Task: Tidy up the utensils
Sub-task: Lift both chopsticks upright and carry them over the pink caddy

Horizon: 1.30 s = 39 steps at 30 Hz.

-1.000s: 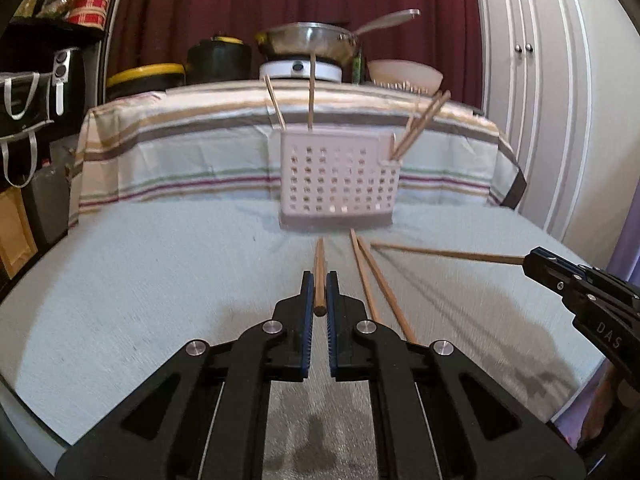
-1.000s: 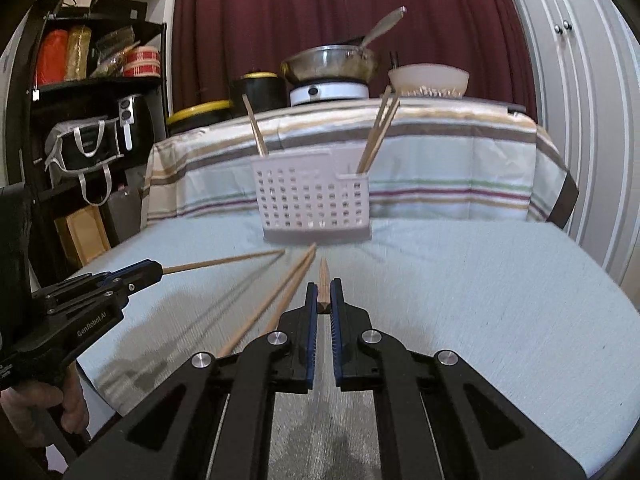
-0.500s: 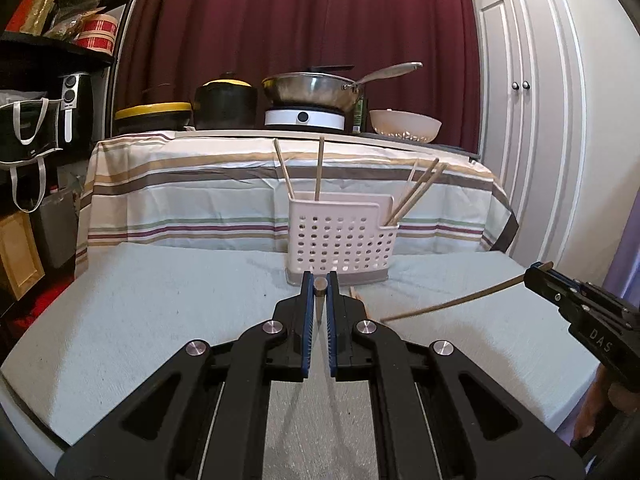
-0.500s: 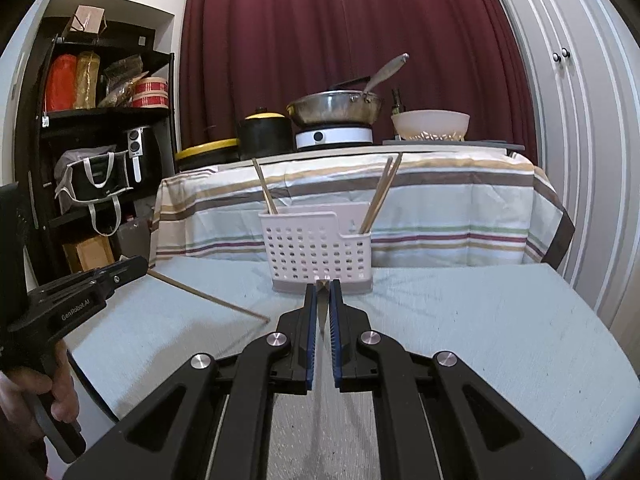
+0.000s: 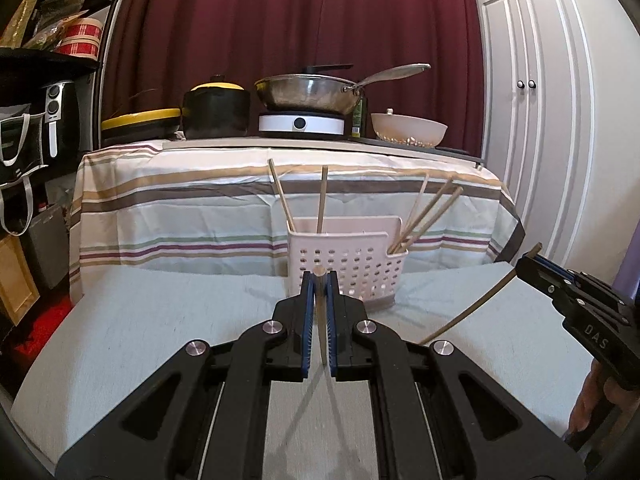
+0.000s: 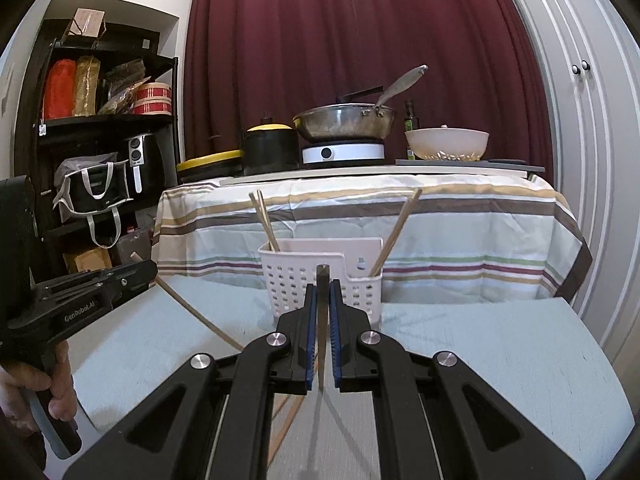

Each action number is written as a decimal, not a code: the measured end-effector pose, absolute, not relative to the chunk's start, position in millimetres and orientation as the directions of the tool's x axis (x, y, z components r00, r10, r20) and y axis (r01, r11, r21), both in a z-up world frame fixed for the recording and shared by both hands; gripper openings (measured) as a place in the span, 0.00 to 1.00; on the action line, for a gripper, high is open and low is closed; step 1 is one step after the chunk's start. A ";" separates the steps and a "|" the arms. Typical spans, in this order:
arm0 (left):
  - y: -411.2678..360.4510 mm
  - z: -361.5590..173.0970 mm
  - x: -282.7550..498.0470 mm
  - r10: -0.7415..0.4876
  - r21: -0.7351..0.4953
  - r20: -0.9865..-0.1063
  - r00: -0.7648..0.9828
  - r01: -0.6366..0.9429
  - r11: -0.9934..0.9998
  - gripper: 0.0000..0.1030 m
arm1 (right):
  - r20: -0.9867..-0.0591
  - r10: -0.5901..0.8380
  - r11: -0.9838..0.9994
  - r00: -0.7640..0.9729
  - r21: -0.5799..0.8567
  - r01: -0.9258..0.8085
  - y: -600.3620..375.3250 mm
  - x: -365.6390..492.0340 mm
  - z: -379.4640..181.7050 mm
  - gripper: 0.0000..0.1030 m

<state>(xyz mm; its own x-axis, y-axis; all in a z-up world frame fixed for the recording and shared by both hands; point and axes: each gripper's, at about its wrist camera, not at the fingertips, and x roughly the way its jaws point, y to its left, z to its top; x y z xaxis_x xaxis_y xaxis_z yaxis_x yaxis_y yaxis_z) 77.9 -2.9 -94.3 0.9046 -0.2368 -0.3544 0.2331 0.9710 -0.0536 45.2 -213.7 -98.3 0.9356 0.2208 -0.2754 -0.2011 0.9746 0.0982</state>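
Observation:
A white perforated holder (image 5: 352, 268) (image 6: 292, 284) stands at the far middle of the grey table, with chopsticks (image 5: 322, 196) upright in its left part and several leaning in its right part (image 5: 432, 208). My left gripper (image 5: 319, 280) (image 6: 150, 270) is shut on a wooden chopstick (image 5: 320, 320) (image 6: 192, 312) that hangs slanting below the jaws. In front of the holder, my right gripper (image 6: 322, 284) (image 5: 528, 262) is shut on another chopstick (image 6: 322, 320) (image 5: 468, 312), lifted off the cloth. Two loose chopsticks (image 6: 288, 416) lie on the table under the right gripper.
Behind the holder a striped-cloth table (image 5: 200, 200) carries a wok (image 5: 308, 94), black pots and a white bowl (image 5: 408, 132). A dark shelf (image 6: 100, 140) with bags stands at the left, white cabinet doors (image 5: 532, 140) at the right. A hand (image 6: 56, 392) grips the left tool.
Both grippers have risen from the table, each carrying its chopstick up off the cloth. The holder now sits lower in both views.

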 end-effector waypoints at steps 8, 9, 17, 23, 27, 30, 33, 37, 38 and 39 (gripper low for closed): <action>3.9 -81.8 104.1 -0.259 -0.084 -0.343 0.903 0.246 0.966 0.06 | -0.269 0.237 0.970 0.934 0.119 -0.212 -216.9 65.2 -85.5 0.07; 5.4 -78.9 106.4 -0.263 -0.086 -0.340 0.903 0.248 0.965 0.06 | -0.266 0.237 0.970 0.934 0.120 -0.212 -217.4 66.5 -83.0 0.07; 16.3 -40.5 121.3 -0.276 -0.081 -0.279 0.920 0.264 0.961 0.06 | -0.216 0.262 0.962 0.941 0.138 -0.236 -222.0 79.4 -53.2 0.07; 19.6 -2.5 138.5 -0.280 -0.058 -0.206 0.938 0.274 0.960 0.06 | -0.131 0.265 0.961 0.955 0.123 -0.249 -222.0 94.4 -19.2 0.07; 19.9 22.2 154.1 -0.267 -0.044 -0.146 0.953 0.263 0.964 0.06 | -0.068 0.251 0.964 0.966 0.106 -0.243 -223.3 112.3 3.2 0.07; 18.6 36.1 167.9 -0.264 -0.048 -0.106 0.959 0.260 0.964 0.06 | -0.027 0.239 0.967 0.971 0.101 -0.235 -225.1 127.2 17.0 0.07; 14.2 46.7 185.0 -0.263 -0.048 -0.072 0.962 0.260 0.964 0.06 | 0.008 0.228 0.968 0.974 0.103 -0.228 -226.8 141.7 26.7 0.07; 4.7 50.0 207.1 -0.281 -0.051 -0.062 0.958 0.278 0.959 0.06 | 0.035 0.216 0.970 0.976 0.105 -0.219 -227.3 159.6 31.7 0.07; 0.4 47.9 214.0 -0.283 -0.047 -0.066 0.957 0.280 0.959 0.06 | 0.042 0.209 0.972 0.977 0.097 -0.212 -226.4 163.5 31.4 0.07; -2.3 45.2 218.0 -0.283 -0.043 -0.070 0.957 0.281 0.959 0.06 | 0.048 0.205 0.974 0.978 0.089 -0.209 -225.3 166.9 30.2 0.07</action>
<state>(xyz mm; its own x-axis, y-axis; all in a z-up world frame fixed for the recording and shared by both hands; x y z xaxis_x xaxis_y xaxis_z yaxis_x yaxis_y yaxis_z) 218.0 -2.3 45.2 0.9566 -0.2830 -0.0696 0.2806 0.9589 -0.0432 166.9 -225.3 30.2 0.9776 0.2050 0.0477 -0.2086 0.9740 0.0888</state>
